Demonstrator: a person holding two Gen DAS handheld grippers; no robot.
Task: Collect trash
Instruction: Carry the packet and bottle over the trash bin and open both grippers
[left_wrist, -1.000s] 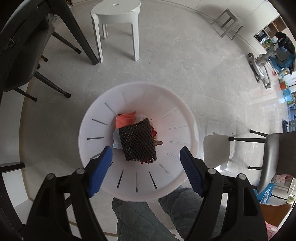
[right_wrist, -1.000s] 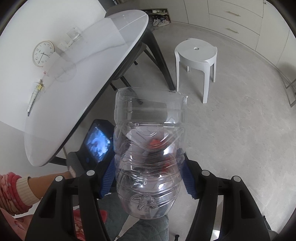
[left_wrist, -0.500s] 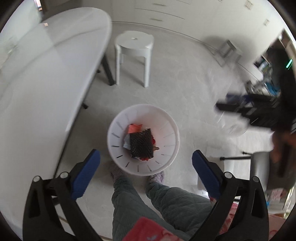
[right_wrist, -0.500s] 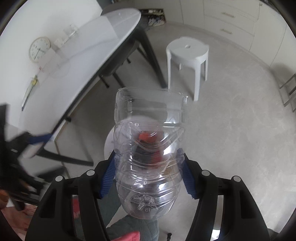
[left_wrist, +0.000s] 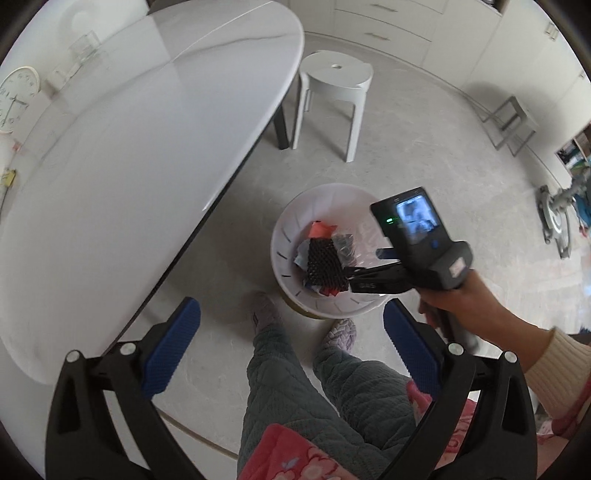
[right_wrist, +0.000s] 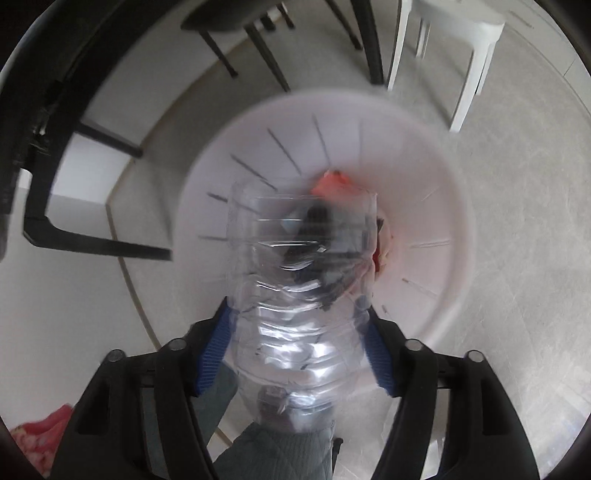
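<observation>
The clear plastic bottle sits between the blue pads of the right gripper, directly above the white bin on the floor. These jaws are opening; pad contact cannot be told through blur. The left gripper hangs higher, jaws spread wide, empty. The bin holds black mesh and red scraps.

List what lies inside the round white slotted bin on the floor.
The white slotted bin holds a black mesh sleeve, an orange scrap and clear plastic; items beneath are hidden.
</observation>
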